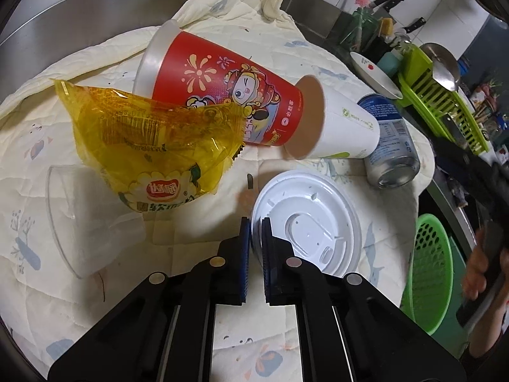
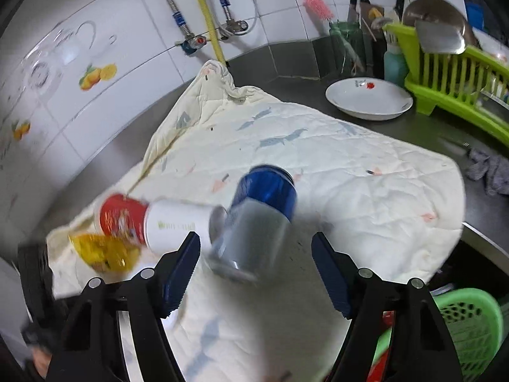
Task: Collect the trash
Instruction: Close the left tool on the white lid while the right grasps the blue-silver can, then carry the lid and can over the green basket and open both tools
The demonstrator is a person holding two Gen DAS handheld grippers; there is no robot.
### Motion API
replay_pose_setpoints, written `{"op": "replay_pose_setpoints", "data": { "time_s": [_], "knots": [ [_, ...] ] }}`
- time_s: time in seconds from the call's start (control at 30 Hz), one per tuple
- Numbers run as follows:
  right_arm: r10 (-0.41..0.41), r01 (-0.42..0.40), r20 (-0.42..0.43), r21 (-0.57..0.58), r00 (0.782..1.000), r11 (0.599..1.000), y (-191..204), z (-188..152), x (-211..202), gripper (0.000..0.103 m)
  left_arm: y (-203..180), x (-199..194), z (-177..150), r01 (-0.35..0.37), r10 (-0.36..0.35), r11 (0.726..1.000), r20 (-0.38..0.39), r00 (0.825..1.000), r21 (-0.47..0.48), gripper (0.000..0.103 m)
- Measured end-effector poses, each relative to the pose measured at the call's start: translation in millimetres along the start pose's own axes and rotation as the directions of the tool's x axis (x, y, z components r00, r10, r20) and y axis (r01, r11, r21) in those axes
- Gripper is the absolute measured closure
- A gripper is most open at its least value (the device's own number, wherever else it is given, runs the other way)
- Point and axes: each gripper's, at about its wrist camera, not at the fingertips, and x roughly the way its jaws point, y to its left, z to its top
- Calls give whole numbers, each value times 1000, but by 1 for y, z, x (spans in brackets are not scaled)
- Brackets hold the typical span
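Observation:
My left gripper (image 1: 255, 222) is shut on the rim of a white plastic lid (image 1: 313, 226) on the cream quilted cloth (image 1: 47, 146). Beyond it lie a red and white paper cup (image 1: 222, 95) on its side, a crumpled yellow wrapper (image 1: 152, 146), a clear plastic cup (image 1: 86, 222) at the left, and a blue drink can (image 1: 389, 146) at the right. My right gripper (image 2: 256, 242) is open, its fingers on either side of the blue can (image 2: 254, 219), which is blurred. The paper cup (image 2: 152, 219) and the wrapper (image 2: 105, 251) lie to its left.
A green basket (image 1: 429, 270) sits below the counter edge at the right; it also shows in the right wrist view (image 2: 470, 324). A white bowl (image 2: 369, 98), a green dish rack (image 2: 458, 86), knives and a grey rag (image 2: 490, 168) stand at the back right. A tiled wall with pipes (image 2: 203, 16) lies behind.

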Motion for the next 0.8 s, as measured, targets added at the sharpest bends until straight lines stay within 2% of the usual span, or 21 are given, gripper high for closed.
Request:
{"op": "replay_pose_setpoints", "data": {
  "time_s": [0.13,0.5,0.8],
  "knots": [
    [-29,30,-30,27,999,999,1,15,23,37,0,-5,-3,12,-12,1000,1,1000,6,97],
    [-8,23,-116,125,993,992,-12,20,68,45,-9,-11,-12,62,-61,997,-15,998,41,98],
    [-10,19,-91,94,996,995,-8,13,53,47,-16,-17,-15,83,-83,994,-15,996,67,98]
  ]
}}
